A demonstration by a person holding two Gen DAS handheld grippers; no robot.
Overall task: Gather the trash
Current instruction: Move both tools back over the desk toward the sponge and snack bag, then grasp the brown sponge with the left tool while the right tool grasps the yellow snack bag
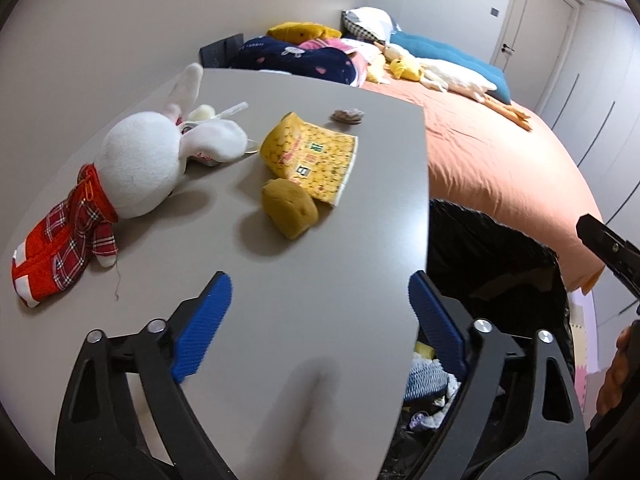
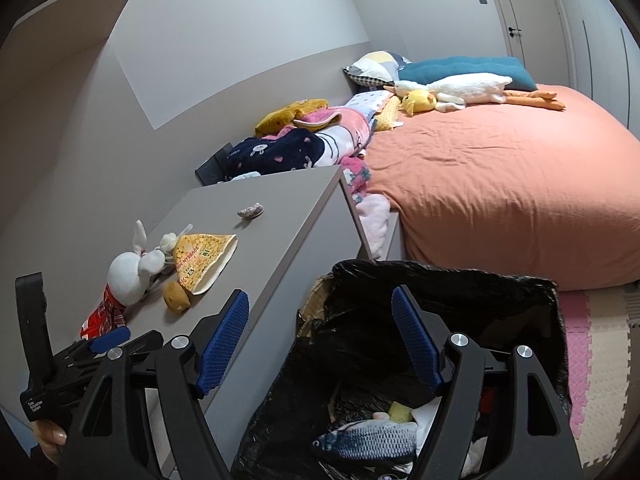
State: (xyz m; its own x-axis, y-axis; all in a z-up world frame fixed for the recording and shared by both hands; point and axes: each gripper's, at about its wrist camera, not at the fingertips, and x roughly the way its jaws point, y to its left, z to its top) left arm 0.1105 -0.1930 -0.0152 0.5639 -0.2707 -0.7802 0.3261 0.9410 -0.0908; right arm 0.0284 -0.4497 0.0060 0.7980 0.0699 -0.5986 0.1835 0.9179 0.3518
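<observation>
Some trash is already in the black-lined bin (image 2: 440,292) beside the desk (image 1: 320,280). Still on the desk, w/ a plush rabbit (image 1: 136,168): yellow wrapper (image 1: 316,156), sponge-like lump (image 1: 290,212), crumpled wad (image 1: 348,116) at the desk's far edge. My left gripper (image 1: 320,312) and right gripper (image 2: 320,340) both gape, nothing btwn them.

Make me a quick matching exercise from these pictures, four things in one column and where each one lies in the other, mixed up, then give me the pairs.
1 plush rabbit
2 toy fish
3 white goose plush
4 yellow snack bag

A in the black-lined bin
B on the orange bed
C on the table's left part, in red plaid
D mid-table, behind the yellow sponge

Pairs: 1-C, 2-A, 3-B, 4-D
</observation>
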